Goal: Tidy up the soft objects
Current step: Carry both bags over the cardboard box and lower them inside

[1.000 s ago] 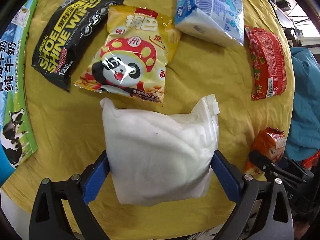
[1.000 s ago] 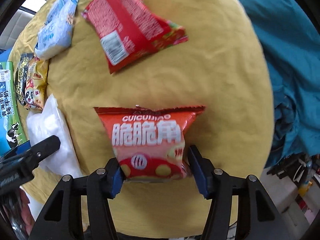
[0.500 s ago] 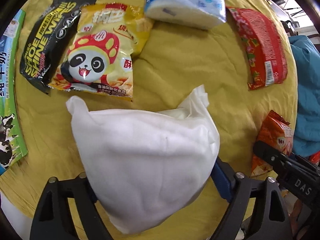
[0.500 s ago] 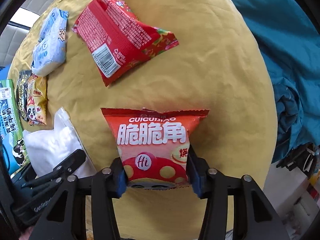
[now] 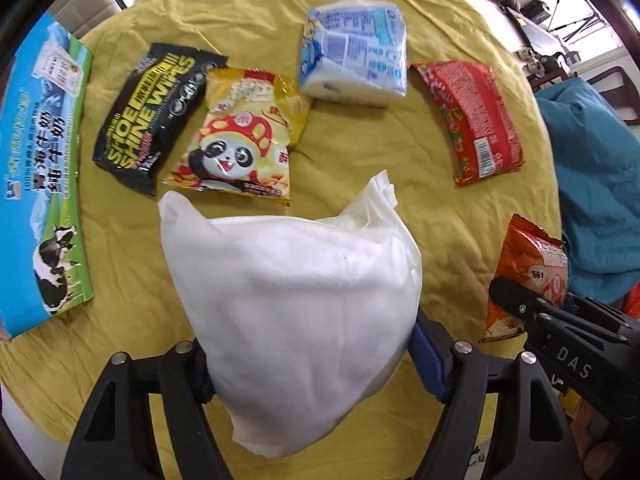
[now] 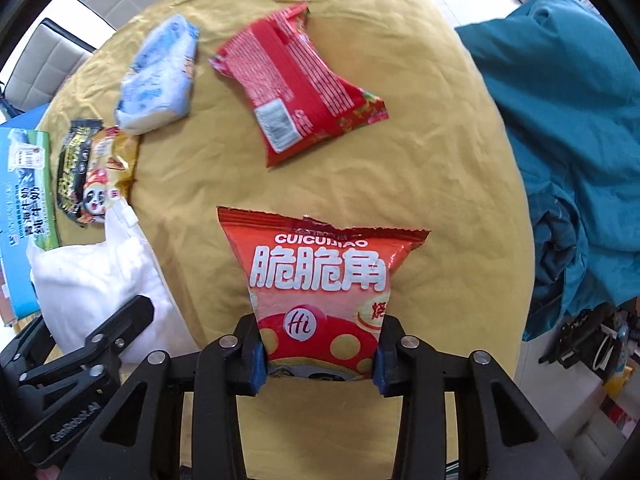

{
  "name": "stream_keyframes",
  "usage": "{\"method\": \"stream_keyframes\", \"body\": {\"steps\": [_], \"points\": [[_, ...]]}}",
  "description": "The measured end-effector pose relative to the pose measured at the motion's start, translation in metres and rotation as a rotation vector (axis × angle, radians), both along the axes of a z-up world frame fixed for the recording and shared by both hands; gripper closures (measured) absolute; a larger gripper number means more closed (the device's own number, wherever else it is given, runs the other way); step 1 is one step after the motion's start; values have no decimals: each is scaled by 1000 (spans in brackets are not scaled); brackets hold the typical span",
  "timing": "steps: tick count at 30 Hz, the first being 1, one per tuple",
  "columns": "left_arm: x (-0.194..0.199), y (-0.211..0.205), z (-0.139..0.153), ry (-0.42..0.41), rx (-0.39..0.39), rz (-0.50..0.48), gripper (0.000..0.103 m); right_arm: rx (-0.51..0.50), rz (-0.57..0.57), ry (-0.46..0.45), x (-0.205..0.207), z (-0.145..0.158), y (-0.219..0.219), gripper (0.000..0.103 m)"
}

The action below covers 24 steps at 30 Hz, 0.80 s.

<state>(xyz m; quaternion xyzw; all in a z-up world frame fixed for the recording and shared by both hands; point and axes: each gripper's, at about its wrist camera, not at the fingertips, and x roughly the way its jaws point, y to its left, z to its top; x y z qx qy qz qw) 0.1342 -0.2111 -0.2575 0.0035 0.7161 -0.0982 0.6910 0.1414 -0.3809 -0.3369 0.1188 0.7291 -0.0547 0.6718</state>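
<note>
My left gripper [image 5: 308, 364] is shut on a white soft pouch [image 5: 296, 304] and holds it lifted above the yellow cloth [image 5: 360, 160]. The pouch also shows at the left of the right wrist view [image 6: 96, 280]. My right gripper [image 6: 318, 354] is shut on an orange-red snack bag [image 6: 320, 280] and holds it over the cloth; the bag also shows at the right of the left wrist view [image 5: 528, 276]. The left gripper's body [image 6: 72, 360] sits at the lower left of the right wrist view.
On the cloth lie a black shoe-wipes pack [image 5: 152, 108], a yellow panda snack bag [image 5: 240, 136], a blue tissue pack [image 5: 354, 54] and a red flat packet [image 5: 472, 120]. A blue-green milk carton box [image 5: 40, 176] is at the left. Teal fabric [image 5: 592, 184] lies at the right.
Both grippers have risen and pulled back, lifting the white pouch and the orange-red snack bag off the cloth. The pouch now bulges and hangs between the left fingers.
</note>
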Motion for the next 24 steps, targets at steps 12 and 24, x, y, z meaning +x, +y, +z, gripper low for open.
{"method": "stream_keyframes", "body": {"steps": [12, 24], "points": [[-10, 100, 96, -125, -158, 53, 31, 12, 46, -116, -26, 81, 40, 63], [36, 193, 131, -236, -230, 92, 32, 88, 116, -253, 11, 162, 169, 63]]}}
